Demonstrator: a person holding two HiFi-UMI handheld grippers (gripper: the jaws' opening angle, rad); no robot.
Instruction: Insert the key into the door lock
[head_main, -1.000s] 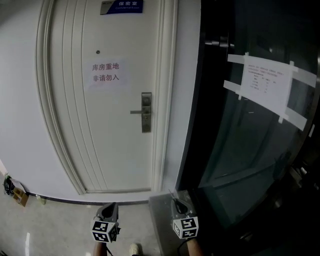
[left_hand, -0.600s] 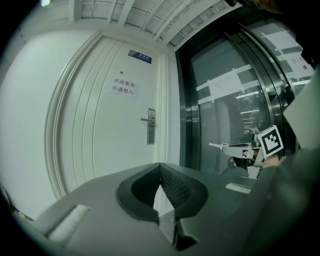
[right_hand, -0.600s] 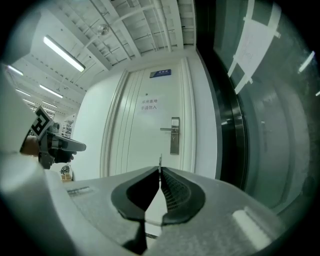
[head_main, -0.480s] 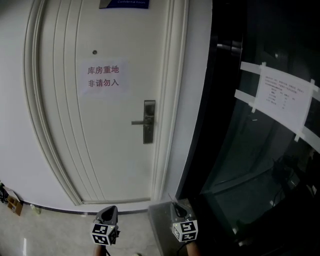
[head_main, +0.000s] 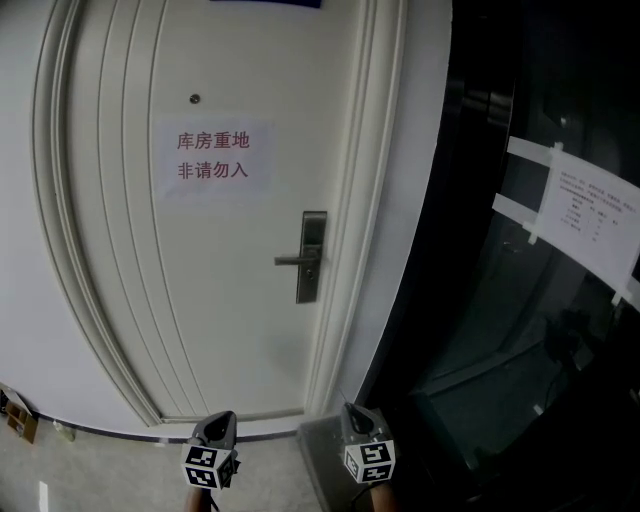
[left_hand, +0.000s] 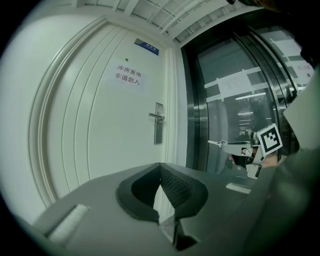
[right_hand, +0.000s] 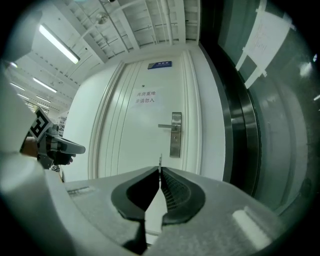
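Right gripper view showed the right tongs (right_hand: 160, 172) pinched shut on a thin key (right_hand: 160, 159), well short of the door lock (right_hand: 175, 134). Left tongs (left_hand: 160, 166) were closed, empty.

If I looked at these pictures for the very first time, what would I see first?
Probably the big white door in the middle of the head view, with a paper sign on it and a silver lock with a handle on its right side. To its right is a dark glass wall with a sheet taped on. At the bottom, the right gripper pinches a thin key.
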